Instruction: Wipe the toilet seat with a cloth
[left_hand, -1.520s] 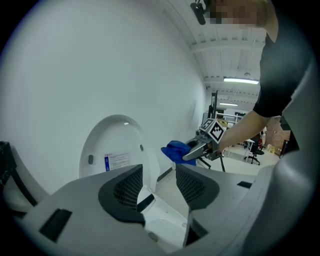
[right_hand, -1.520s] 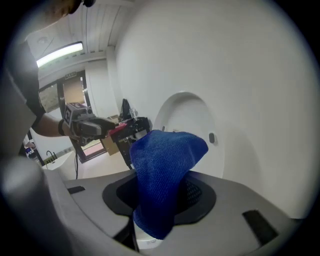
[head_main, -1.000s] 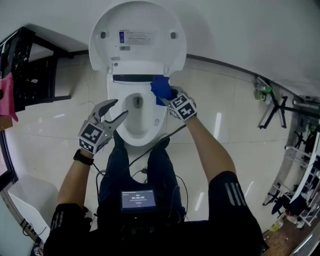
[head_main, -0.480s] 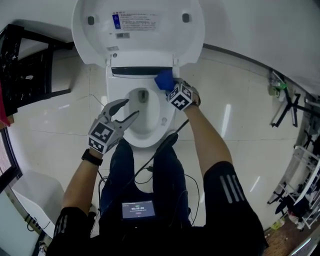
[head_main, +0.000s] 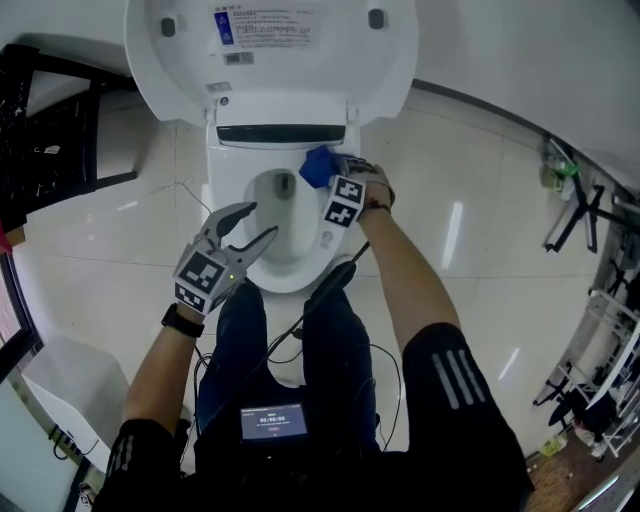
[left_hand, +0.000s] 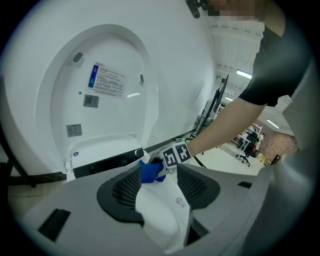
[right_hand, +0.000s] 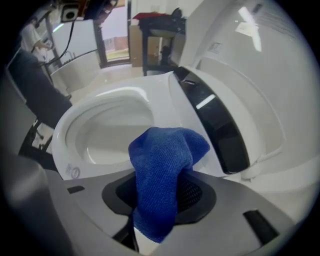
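White lid upright behind blue cloth

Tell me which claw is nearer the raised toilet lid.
Right. The right claw, holding the cloth, sits just below the lid; the left claw hangs open by the seat's front.

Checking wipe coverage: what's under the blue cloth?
The rear rim of the toilet seat lies beneath the blue cloth in the right tongs. The cloth hides whether they touch.
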